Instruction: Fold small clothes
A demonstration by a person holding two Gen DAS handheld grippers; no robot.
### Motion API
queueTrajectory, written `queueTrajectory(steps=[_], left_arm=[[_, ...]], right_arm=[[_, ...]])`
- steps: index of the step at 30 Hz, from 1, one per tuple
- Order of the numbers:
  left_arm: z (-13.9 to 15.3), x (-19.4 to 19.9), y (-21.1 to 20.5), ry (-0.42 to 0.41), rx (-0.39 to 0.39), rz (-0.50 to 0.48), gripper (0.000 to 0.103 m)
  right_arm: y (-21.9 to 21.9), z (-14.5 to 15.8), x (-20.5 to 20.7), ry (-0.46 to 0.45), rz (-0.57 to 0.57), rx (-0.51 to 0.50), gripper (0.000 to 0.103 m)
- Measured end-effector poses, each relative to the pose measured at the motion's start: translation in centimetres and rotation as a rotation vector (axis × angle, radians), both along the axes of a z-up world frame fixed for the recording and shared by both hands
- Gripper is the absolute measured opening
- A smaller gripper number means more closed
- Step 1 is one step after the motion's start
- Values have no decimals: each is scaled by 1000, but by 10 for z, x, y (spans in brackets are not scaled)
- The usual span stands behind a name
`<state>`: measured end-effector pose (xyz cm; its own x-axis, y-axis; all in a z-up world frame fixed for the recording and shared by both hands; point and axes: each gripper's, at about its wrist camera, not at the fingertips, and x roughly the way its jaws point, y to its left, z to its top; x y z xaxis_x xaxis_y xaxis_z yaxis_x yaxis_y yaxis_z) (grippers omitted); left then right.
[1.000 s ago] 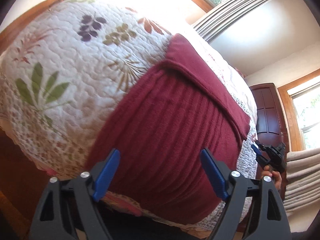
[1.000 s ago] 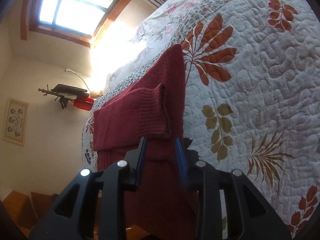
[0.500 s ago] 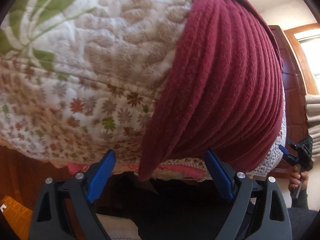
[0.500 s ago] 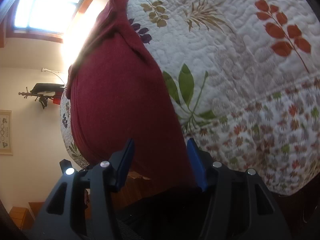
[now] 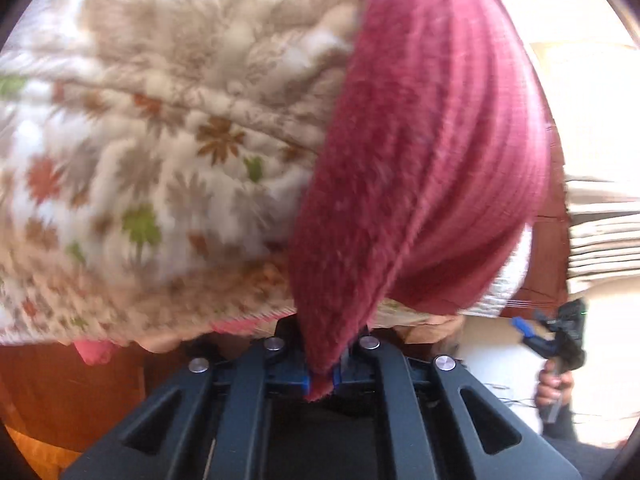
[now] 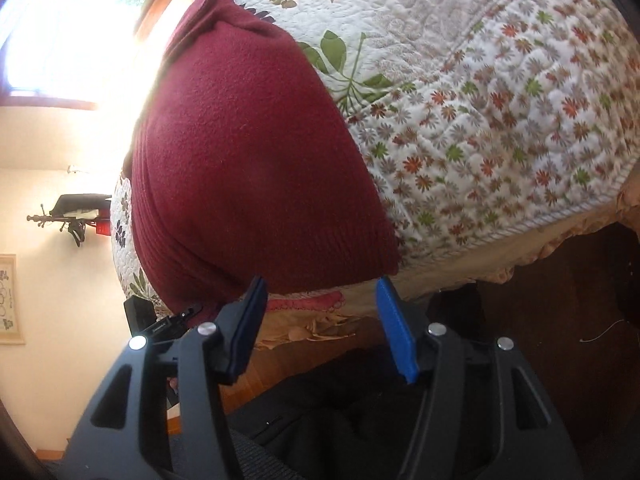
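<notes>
A dark red knit sweater [image 5: 420, 160] lies on a floral quilt [image 5: 160, 140], its hem hanging over the bed's edge. My left gripper [image 5: 320, 380] is shut on the hem's near corner, with cloth pinched between the blue pads; this view is blurred. In the right wrist view the sweater [image 6: 248, 160] fills the middle. My right gripper [image 6: 320, 328] stands open just below the hem's other corner, not touching it. The right gripper [image 5: 536, 334] also shows far right in the left wrist view, held by a hand [image 5: 554, 384].
The quilt [image 6: 500, 100] drapes over the bed's edge, with a frilled skirt below. Dark clothing of the person [image 6: 340, 420] sits under the right gripper. A bright window [image 6: 60, 32], a coat rack [image 6: 72, 216] and a framed picture [image 6: 8, 300] are on the far wall.
My left gripper went from wide open to shut on the sweater's hem corner. My right gripper spread wider and dropped to the bed's edge below the hem.
</notes>
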<state>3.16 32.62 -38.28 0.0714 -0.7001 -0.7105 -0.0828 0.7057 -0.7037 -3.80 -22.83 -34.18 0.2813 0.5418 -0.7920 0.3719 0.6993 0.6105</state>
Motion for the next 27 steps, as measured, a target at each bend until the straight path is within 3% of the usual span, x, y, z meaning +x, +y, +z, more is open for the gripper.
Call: queueTrajectory(steps=[7, 10, 14, 19, 24, 27], left_arm=[[72, -23, 35, -20, -262, 97, 6], [106, -23, 49, -37, -389, 155, 6], [140, -24, 46, -54, -512, 219, 6], [159, -22, 33, -60, -541, 227, 6], [166, -21, 19, -46, -543, 225, 6], [169, -21, 17, -48, -543, 224, 6]], right_arm=[[-1, -33, -30, 7, -140, 113, 62], [-1, -55, -42, 4, -224, 203, 72], [2, -90, -57, 5, -364, 375, 77], [16, -125, -62, -17, -481, 587, 80], [25, -149, -52, -27, -554, 722, 80], [25, -156, -48, -32, -596, 766, 67]])
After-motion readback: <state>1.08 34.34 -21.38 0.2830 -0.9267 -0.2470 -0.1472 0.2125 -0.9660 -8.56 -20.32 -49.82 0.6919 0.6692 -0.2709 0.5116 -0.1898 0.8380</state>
